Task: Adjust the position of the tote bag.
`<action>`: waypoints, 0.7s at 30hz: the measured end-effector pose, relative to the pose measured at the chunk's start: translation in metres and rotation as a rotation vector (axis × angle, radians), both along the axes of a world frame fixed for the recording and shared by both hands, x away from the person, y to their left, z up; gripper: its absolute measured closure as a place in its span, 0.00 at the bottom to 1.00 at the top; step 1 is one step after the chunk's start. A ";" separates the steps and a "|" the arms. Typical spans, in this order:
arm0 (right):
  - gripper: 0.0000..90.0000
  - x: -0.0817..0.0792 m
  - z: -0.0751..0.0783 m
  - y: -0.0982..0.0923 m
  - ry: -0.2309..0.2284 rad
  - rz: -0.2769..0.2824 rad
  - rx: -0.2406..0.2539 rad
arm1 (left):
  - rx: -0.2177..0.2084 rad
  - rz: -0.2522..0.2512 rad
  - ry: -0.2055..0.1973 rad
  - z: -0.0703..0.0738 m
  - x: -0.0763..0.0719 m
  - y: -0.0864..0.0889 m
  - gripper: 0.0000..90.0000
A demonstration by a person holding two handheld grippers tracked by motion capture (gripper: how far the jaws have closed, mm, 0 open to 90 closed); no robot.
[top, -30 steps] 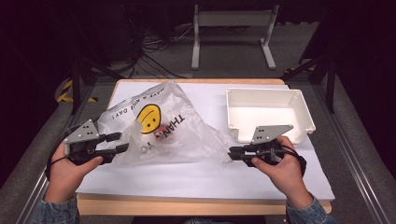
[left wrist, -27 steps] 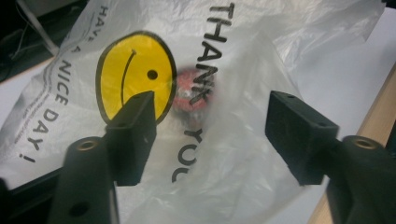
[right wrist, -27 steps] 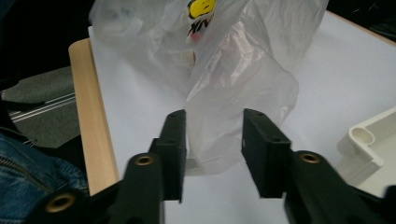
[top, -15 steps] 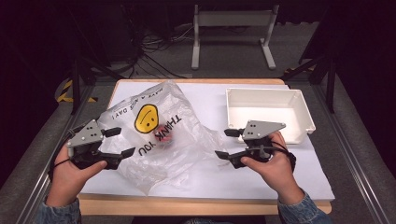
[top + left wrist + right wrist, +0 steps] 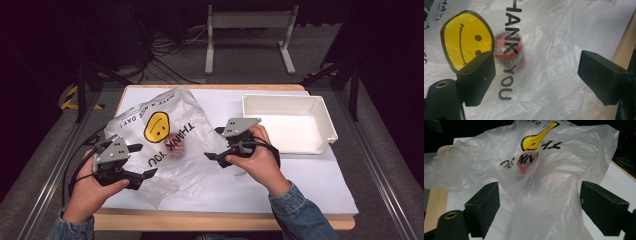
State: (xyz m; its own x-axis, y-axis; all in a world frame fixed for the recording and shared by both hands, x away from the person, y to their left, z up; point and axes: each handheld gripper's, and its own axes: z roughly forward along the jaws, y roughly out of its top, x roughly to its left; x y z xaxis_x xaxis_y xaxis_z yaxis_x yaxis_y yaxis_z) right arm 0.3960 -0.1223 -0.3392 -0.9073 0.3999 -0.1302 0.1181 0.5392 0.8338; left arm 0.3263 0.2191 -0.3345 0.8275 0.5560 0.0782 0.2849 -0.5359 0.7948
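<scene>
Red-topped object inside plastic bag; white bin beside.

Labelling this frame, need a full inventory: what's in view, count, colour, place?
plastic bag: 1, clear with yellow smiley and black THANK YOU print, table's left half
object inside bag: 1, red, blurred through the plastic under the print
bin: 1, white, empty, far right of table
table: 1, white top, wood edge
stand: 1, white, on the floor behind the table
left gripper: 1, black, open, at bag's left edge
right gripper: 1, black, open, at bag's right edge
</scene>
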 end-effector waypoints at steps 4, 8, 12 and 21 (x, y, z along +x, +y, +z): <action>0.63 0.005 0.000 0.004 -0.020 -0.006 -0.028 | 0.010 -0.009 0.003 -0.004 0.002 -0.007 0.16; 0.90 0.005 0.001 0.003 -0.002 -0.016 0.003 | 0.030 -0.022 0.006 -0.010 0.004 -0.015 0.16; 0.97 0.003 0.005 -0.001 -0.013 -0.031 0.045 | 0.067 -0.023 0.017 -0.022 0.010 -0.026 0.15; 0.99 0.001 0.010 -0.008 -0.001 -0.046 0.162 | 0.137 -0.015 0.047 -0.044 0.022 -0.037 0.16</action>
State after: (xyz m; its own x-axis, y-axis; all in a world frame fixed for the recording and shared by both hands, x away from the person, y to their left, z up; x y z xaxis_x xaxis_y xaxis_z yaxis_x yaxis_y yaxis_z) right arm 0.3974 -0.1304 -0.3288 -0.8876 0.4566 -0.0609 0.1389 0.3914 0.9097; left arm 0.3481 0.1816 -0.3787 0.8400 0.5306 0.1136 0.3116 -0.6431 0.6995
